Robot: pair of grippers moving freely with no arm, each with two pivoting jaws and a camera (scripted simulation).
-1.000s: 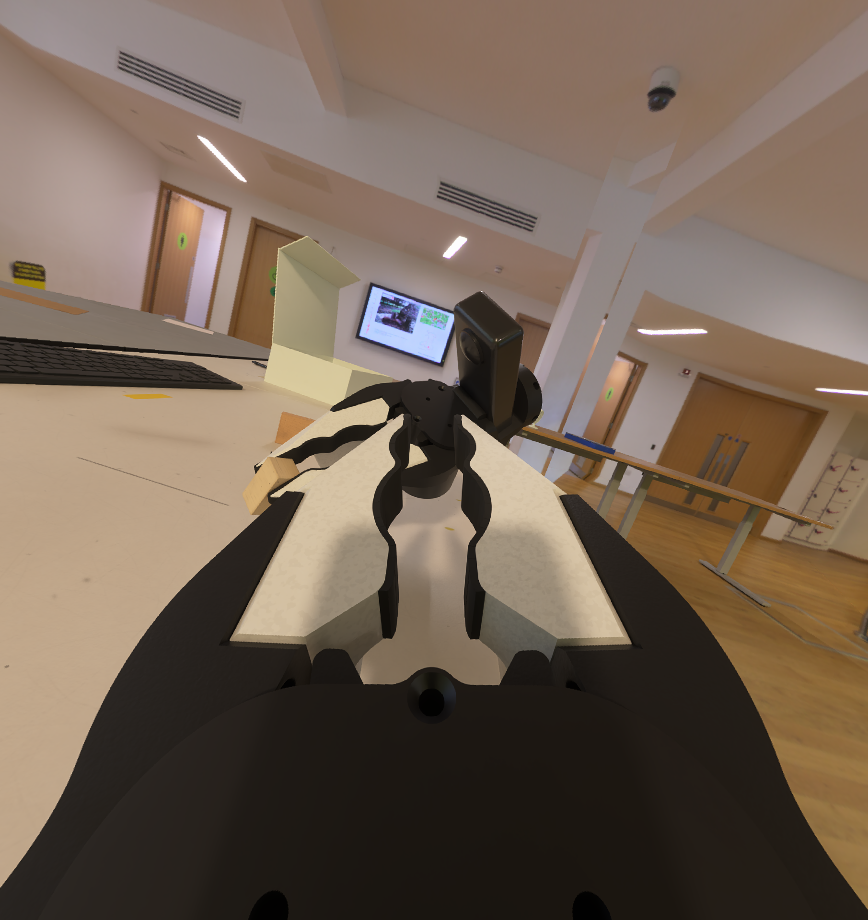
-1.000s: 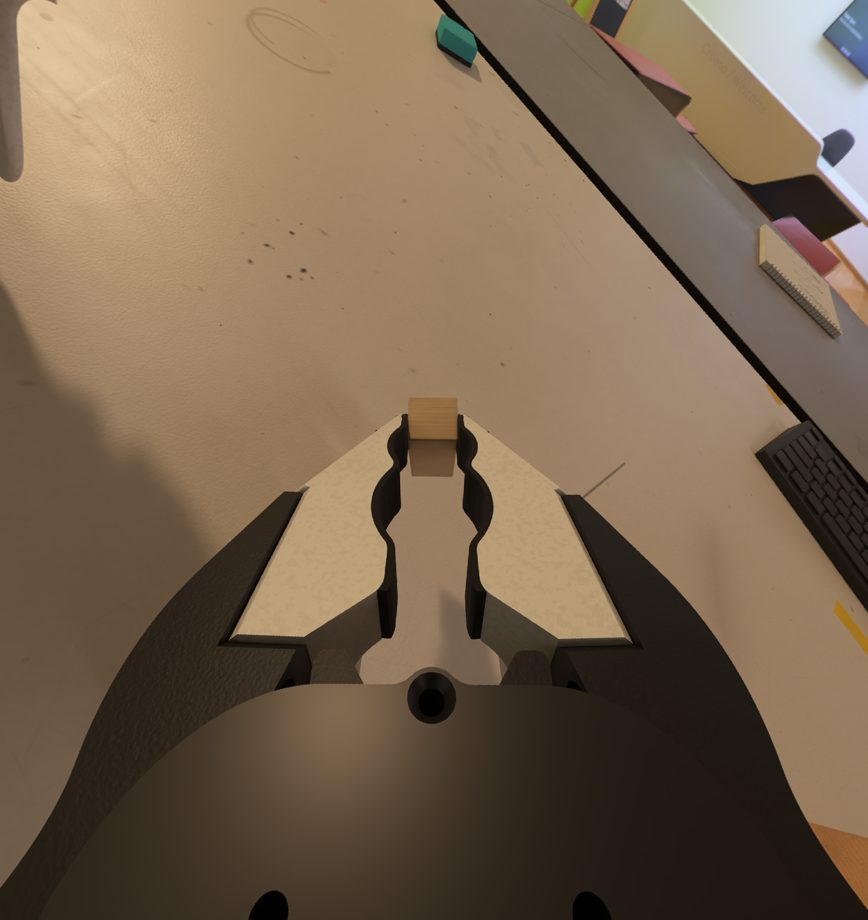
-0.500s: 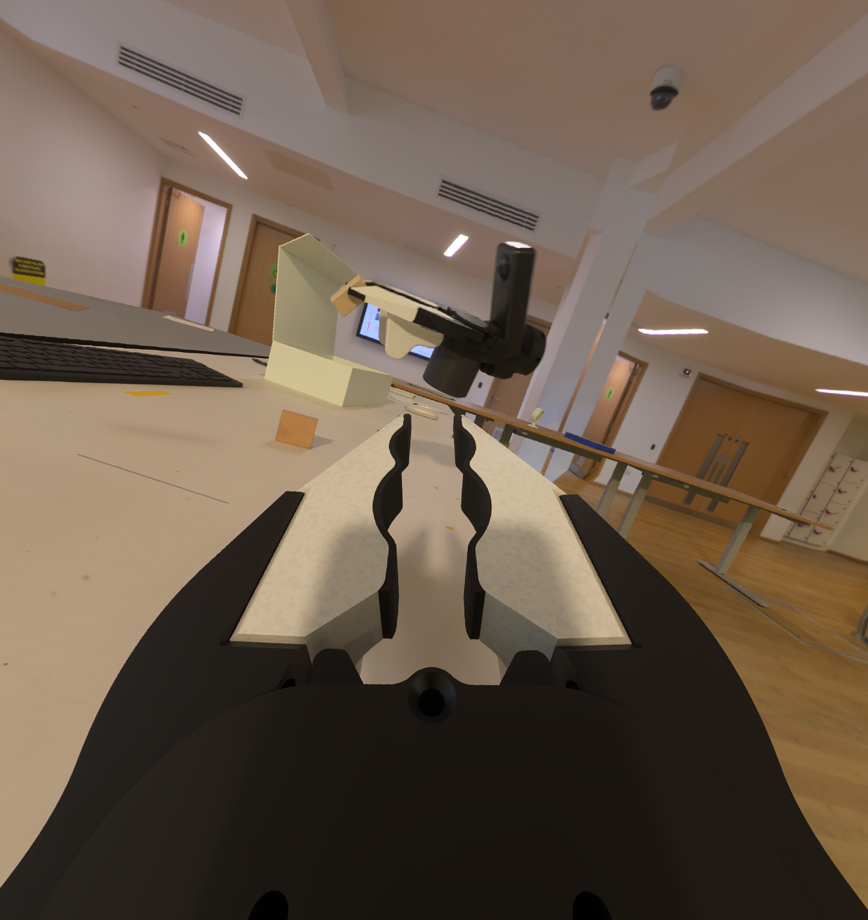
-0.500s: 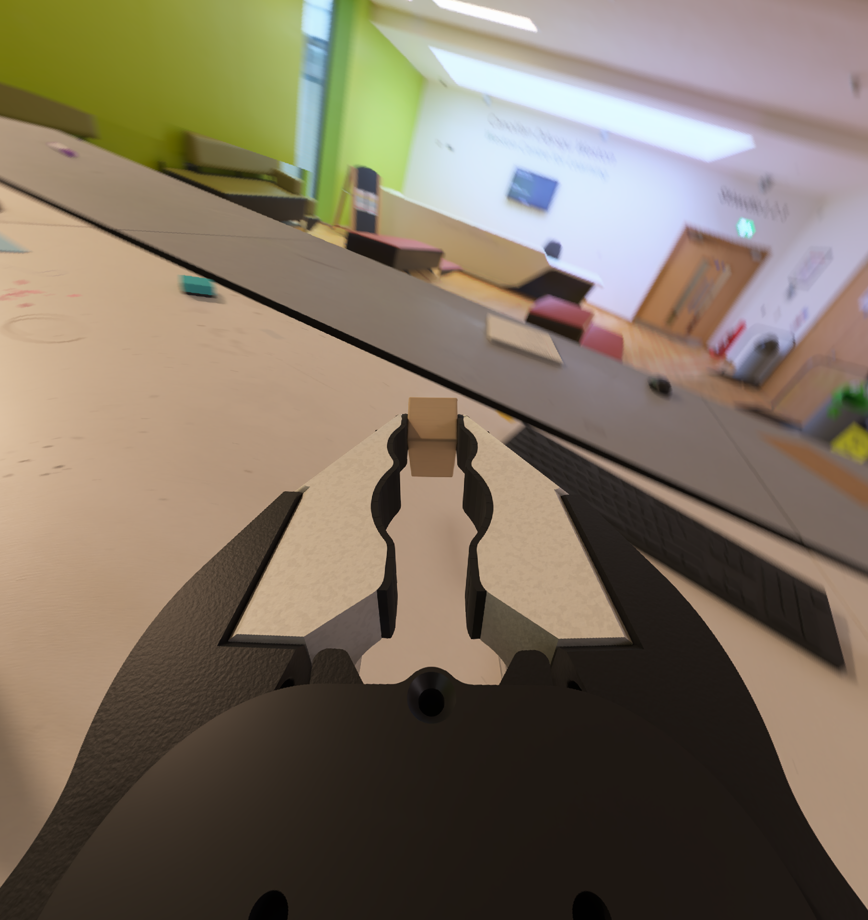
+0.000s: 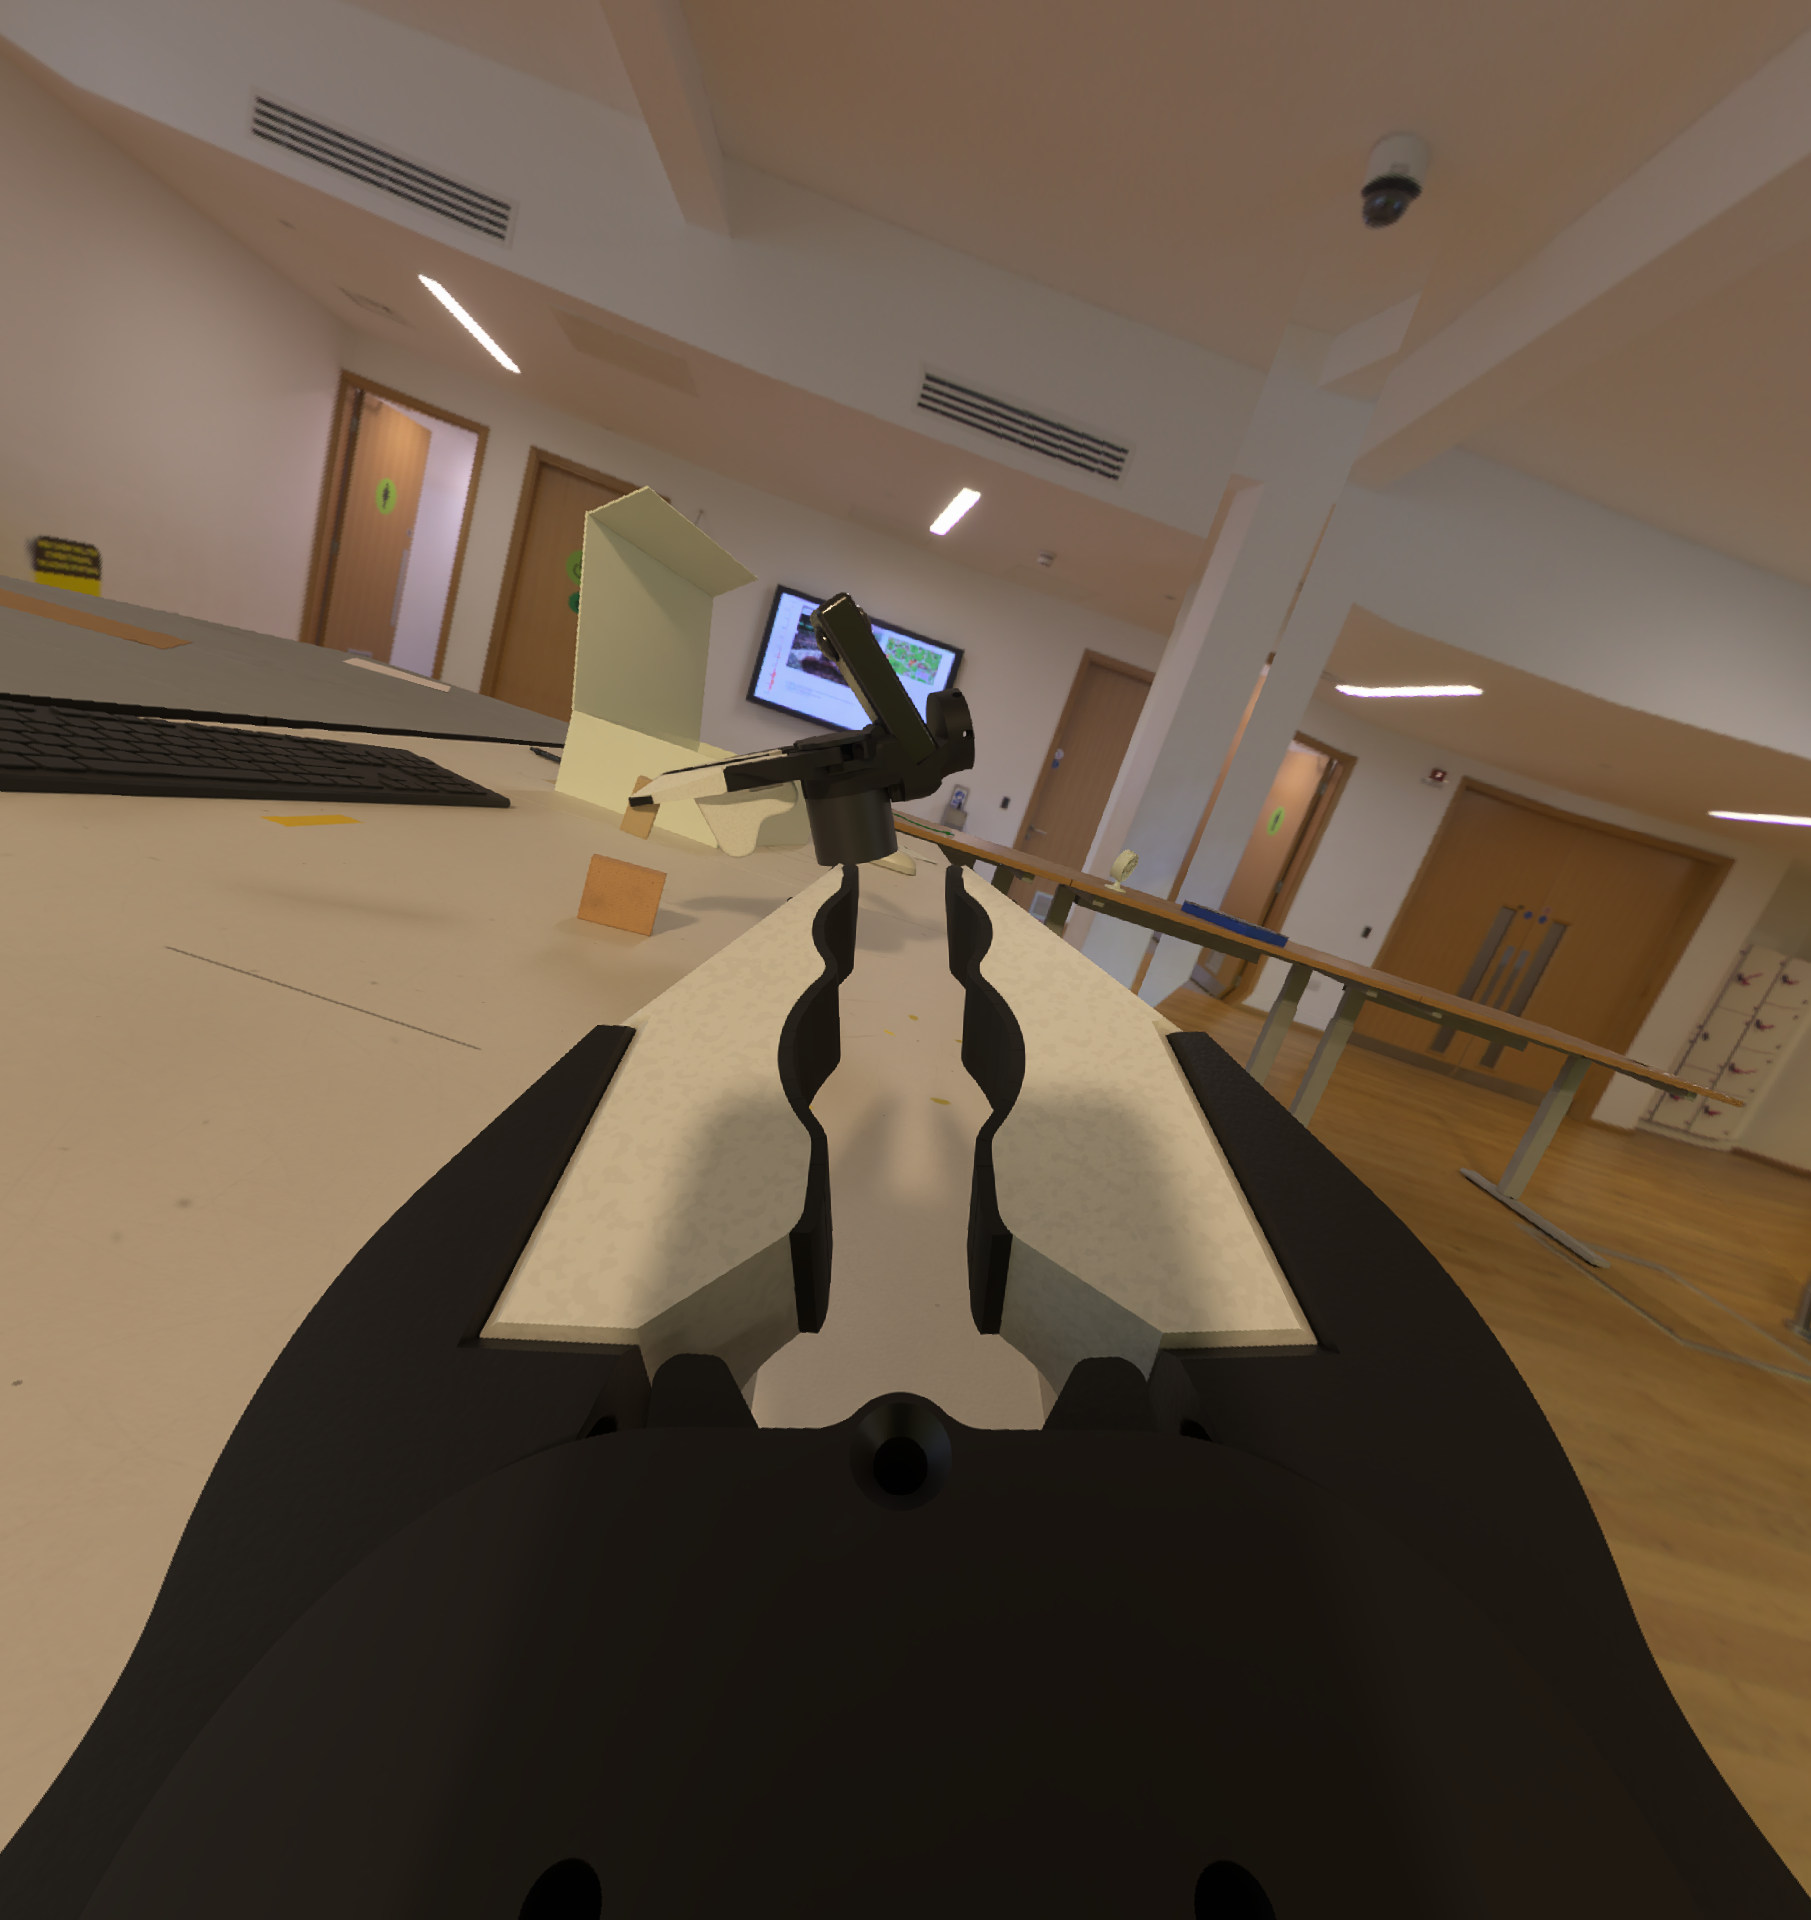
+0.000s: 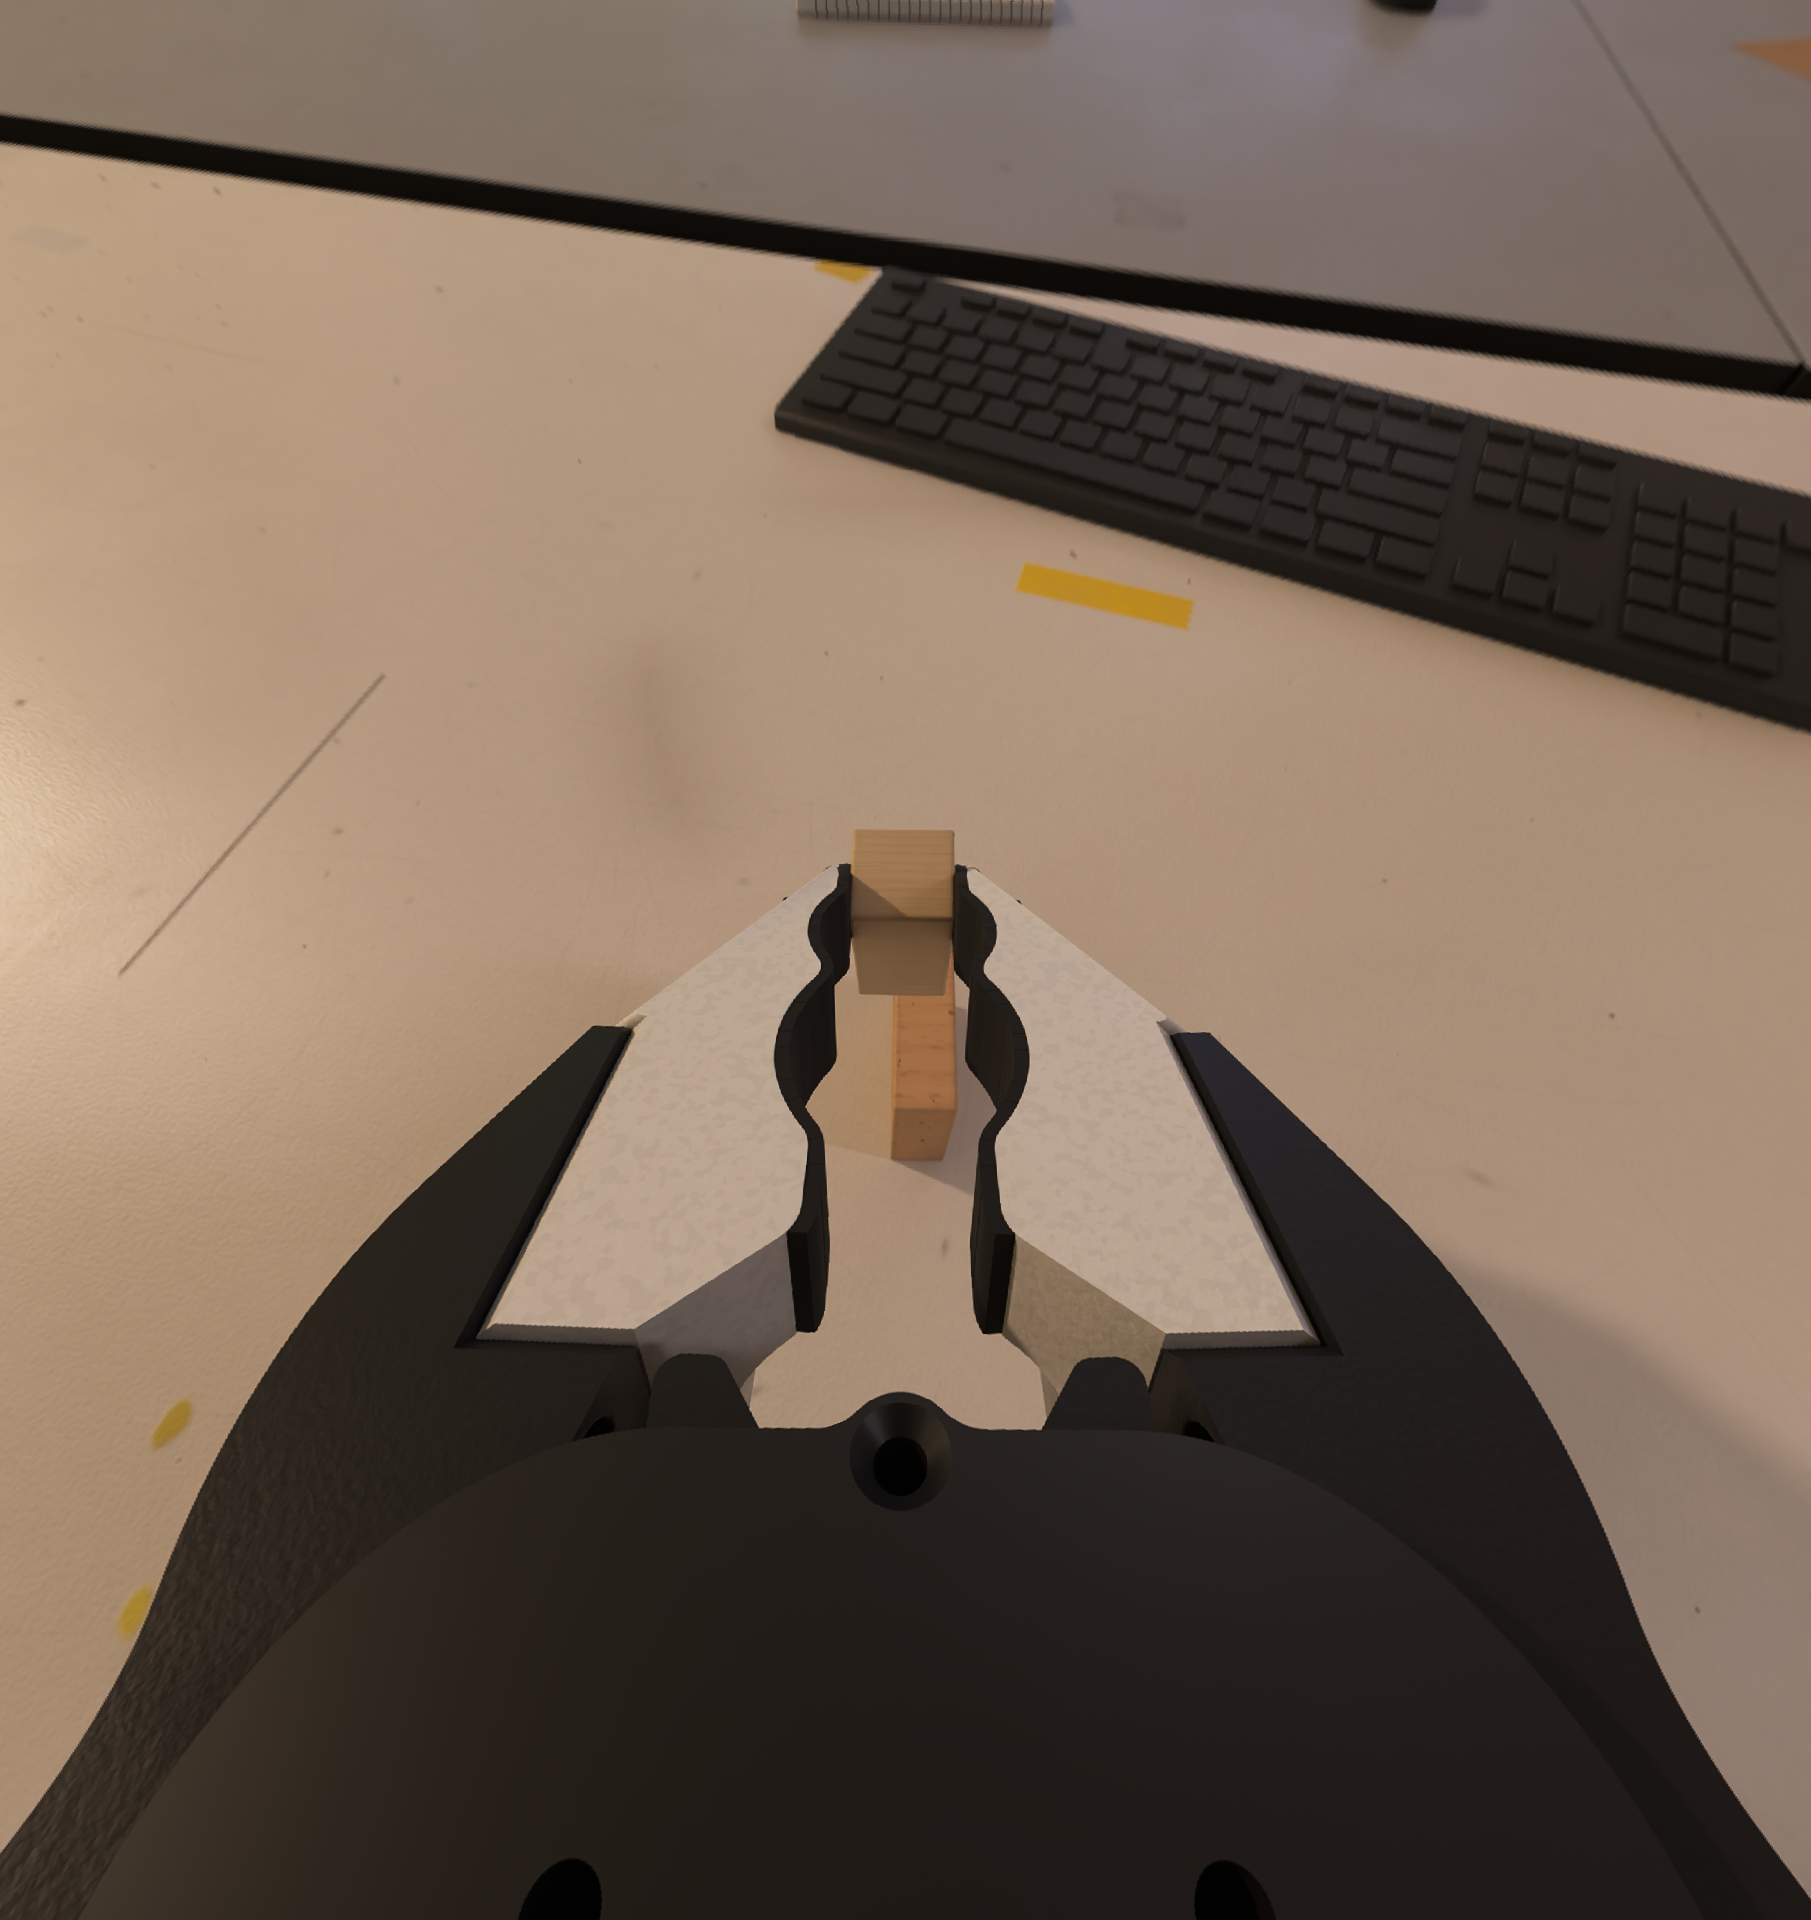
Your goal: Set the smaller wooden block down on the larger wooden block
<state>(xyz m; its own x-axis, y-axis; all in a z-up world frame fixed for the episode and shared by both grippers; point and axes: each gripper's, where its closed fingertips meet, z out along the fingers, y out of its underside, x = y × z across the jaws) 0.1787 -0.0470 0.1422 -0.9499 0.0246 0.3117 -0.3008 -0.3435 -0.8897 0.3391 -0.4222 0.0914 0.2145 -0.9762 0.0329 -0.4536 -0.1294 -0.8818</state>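
An open-plan office: a long pale desk [image 6: 361, 520] carries a black keyboard [image 6: 1348, 488], more desks on metal legs [image 5: 1400, 997] stand on wood flooring, with a wall-mounted screen [image 5: 859, 665], wooden doors [image 5: 1545, 914], ceiling vents [image 5: 381, 166] and a dome security camera [image 5: 1391, 182].

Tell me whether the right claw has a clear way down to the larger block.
Probably yes. The right claw, shut on the small block, hangs above the larger block with only bare table around; the keyboard lies well off.

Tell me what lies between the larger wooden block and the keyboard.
Only bare table and a yellow tape strip between the larger wooden block and keyboard, per the right wrist view.
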